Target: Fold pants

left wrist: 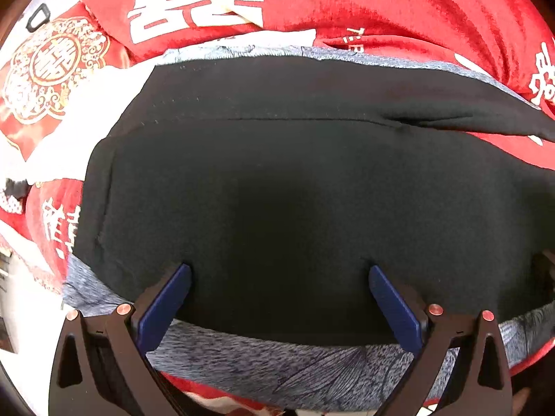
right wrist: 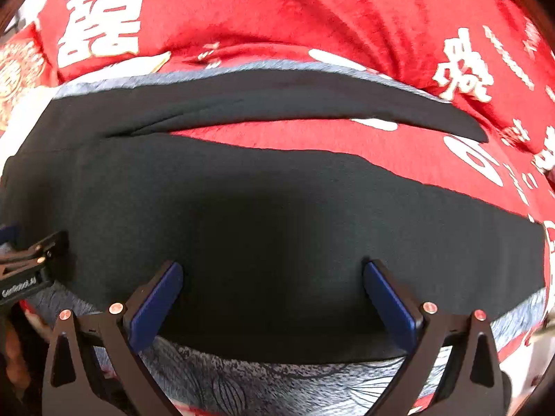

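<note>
So the black pants (left wrist: 277,180) are laid out flat on a grey-blue patterned cloth (left wrist: 277,367), which itself is spread over a red blanket (left wrist: 399,10) printed with big white characters. In the right wrist view the two legs (right wrist: 277,104) are seen parted, with a wedge of red showing between them, so the lengthwise fold probably hasn't been made yet, or it's been opened a bit.

The left gripper (left wrist: 279,270) is held low over the near side of the fabric with its blue-padded fingers (left wrist: 166,301) spread wide apart; nothing is pinched. Same deal for the right gripper (right wrist: 272,267): fingers spread, tips resting at or just above the cloth, nothing clamped. Actual contact can't be told for sure from these angles.

Both tools are lined up side by side along the near hem edge, and the left one's body can be spotted at the left border of the right wrist view. That placement is best explained as a setup for grabbing the near edge at two spots so the fabric gets lifted evenly and carried over without sagging. The grey cloth underneath is likely there to give a flat folding surface over the lumpy blanket.
</note>
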Motion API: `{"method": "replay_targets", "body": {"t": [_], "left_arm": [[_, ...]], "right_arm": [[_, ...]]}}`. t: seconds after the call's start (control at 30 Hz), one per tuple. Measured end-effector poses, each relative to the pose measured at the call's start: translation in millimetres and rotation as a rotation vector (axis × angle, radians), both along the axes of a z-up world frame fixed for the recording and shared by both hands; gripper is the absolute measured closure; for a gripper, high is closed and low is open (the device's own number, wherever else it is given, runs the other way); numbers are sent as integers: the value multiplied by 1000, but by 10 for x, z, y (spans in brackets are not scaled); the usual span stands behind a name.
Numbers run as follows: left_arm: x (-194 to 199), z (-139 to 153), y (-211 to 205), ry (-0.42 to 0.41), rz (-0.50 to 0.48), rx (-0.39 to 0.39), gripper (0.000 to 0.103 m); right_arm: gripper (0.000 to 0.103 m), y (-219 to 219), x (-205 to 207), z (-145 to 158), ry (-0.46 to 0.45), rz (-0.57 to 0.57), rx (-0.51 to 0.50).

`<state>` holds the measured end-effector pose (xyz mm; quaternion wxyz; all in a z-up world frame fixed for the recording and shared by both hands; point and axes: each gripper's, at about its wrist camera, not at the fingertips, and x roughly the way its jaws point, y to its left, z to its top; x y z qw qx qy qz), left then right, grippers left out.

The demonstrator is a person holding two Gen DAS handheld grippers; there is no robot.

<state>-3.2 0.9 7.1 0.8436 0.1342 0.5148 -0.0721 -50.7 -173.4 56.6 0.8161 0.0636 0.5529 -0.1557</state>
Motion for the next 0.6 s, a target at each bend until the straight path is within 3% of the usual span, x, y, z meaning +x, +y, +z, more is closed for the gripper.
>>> {"method": "replay_targets", "body": {"t": [0.03,0.1,0.2,0.23,0.3,0.47,0.6], "left_arm": [[5,100,35,-14,-2,-13,1],[45,311,115,-49,5,-68,1],[300,570,169,-59,9,-116,1],[387,599,161,-69,9,-117,1],[597,617,155,-56,17,-126,1],[1091,474,196,13,56,-129,1],[1320,203,263,74,113,-137,1]], "right_arm": [[0,-9,9,57,-2,16,-1],[0,-42,25,355,-111,65,-5],[0,-47,256,772,-207,212,1],[0,-55,415,875,-216,279,25],[0,-237,722,946,-208,374,169],[0,-454,1320,926,-192,517,292],[0,-375,1951,610,-60,670,312]]}}
